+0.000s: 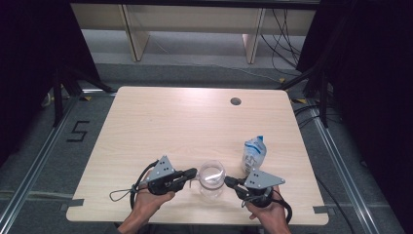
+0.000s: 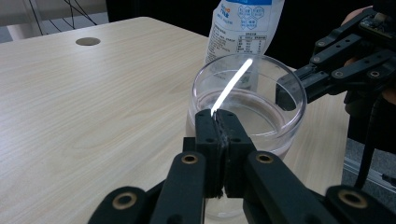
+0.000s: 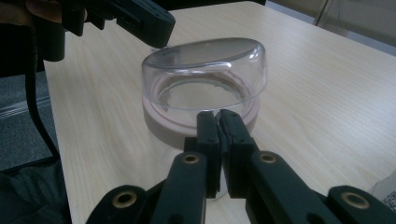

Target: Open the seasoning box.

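A clear round jar (image 1: 212, 178) with a clear domed lid (image 3: 205, 70) and a pale pink band below it stands near the table's front edge. My left gripper (image 1: 195, 172) comes in from the left, jaws shut, tips (image 2: 217, 115) against the lid's near rim. From the right, my right gripper (image 1: 227, 181) also has its jaws shut, tips (image 3: 218, 115) at the lid's lower edge. Each gripper appears in the other's view, at the opposite side of the jar (image 2: 247, 107). Whether either pinches a thin lip is unclear.
A blue-and-white printed pouch (image 1: 254, 153) stands upright just behind and right of the jar, close to the right gripper. A round cable hole (image 1: 235, 101) sits at the table's (image 1: 160, 126) far side. The table's front edge is just behind both hands.
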